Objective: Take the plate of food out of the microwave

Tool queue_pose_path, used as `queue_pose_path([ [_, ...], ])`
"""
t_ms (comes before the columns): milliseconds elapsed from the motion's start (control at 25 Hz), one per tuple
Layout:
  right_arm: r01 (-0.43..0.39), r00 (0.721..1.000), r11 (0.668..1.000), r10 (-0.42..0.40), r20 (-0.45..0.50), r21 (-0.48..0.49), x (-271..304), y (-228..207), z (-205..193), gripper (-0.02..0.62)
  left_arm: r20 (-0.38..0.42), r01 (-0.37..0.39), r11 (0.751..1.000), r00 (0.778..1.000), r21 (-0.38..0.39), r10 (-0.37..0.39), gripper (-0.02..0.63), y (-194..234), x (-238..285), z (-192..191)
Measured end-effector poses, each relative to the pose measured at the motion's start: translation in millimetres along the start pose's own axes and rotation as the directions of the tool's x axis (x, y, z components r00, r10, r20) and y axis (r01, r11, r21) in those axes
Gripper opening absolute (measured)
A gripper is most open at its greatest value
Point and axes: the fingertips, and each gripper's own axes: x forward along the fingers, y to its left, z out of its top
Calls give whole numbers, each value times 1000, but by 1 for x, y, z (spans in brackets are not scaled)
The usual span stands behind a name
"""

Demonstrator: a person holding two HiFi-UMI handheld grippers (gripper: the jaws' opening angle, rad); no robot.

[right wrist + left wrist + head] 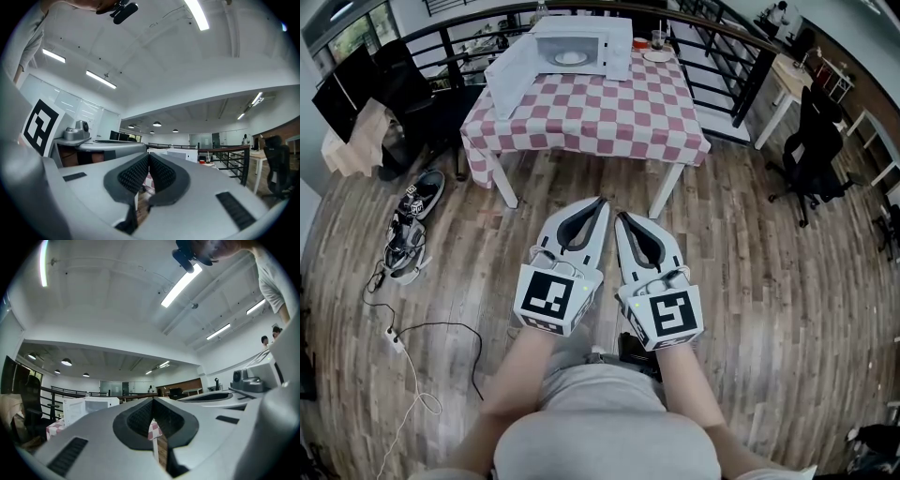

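1. On the far table with the red-and-white checked cloth [591, 117] stands the white box-shaped microwave oven [619, 47], and its white door [511, 77] is swung open to the left.
2. Inside the open oven you can see the pale round plate of food [571, 57], lying on the oven's bottom.
3. You hold both grippers low over the brown wooden plank floor [750, 272], side by side, well apart from the table, with the tips pointing toward it.
4. Your grey left gripper [601, 201] has its jaws pressed together, with nothing between them.
5. Your grey right gripper [620, 217] also has its jaws together and carries nothing.
6. Just to the right of the microwave, a dark drinking cup [658, 39] stands on the cloth.
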Motion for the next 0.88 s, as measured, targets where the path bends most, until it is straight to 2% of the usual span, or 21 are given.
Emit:
queue_pose_path([
  [440,20,1000,1000,-20,-15,5,19,-20,-14,25,-19,16,1000,1000,-23,-17,3,11,27,-19],
  [880,0,1000,1000,0,-11,-14,70,-34,-15,25,6,7,1000,1000,-28,-7,3,54,62,-15],
])
